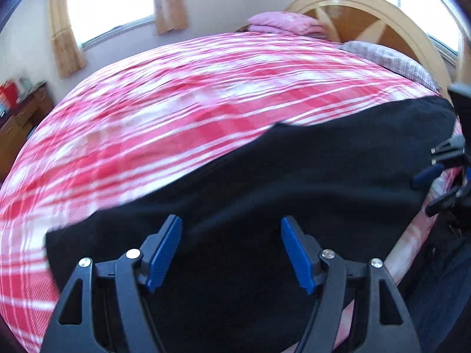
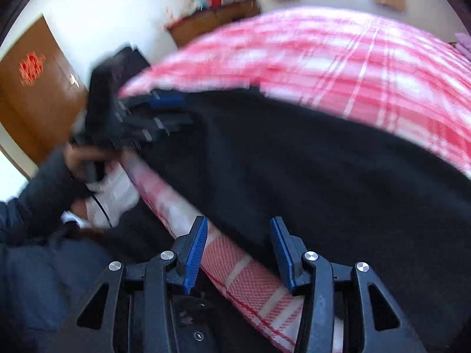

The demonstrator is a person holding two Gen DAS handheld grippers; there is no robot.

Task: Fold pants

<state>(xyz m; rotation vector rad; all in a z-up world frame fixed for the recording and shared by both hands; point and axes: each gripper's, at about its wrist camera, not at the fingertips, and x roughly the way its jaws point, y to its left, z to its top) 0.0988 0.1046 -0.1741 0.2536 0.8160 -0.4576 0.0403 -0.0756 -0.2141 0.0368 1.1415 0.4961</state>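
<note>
Both tongs are held spread with nothing pinched: the left gripper (image 1: 231, 250) above the black pants (image 1: 265, 191), the right gripper (image 2: 238, 250) over their near edge. Beyond the fingertips the pants are seen spread flat, dark and plain, along the near side of the red-and-white checked bedspread (image 1: 176, 111).

Lighting: bright daylight from blown-out windows (image 1: 112, 3). Blur: heavy motion smear over the checked bedspread (image 1: 176, 111) and far claw (image 2: 164, 111). Black pants (image 1: 294, 182): detail lost. Edges: strong fisheye curve, dark corners.
</note>
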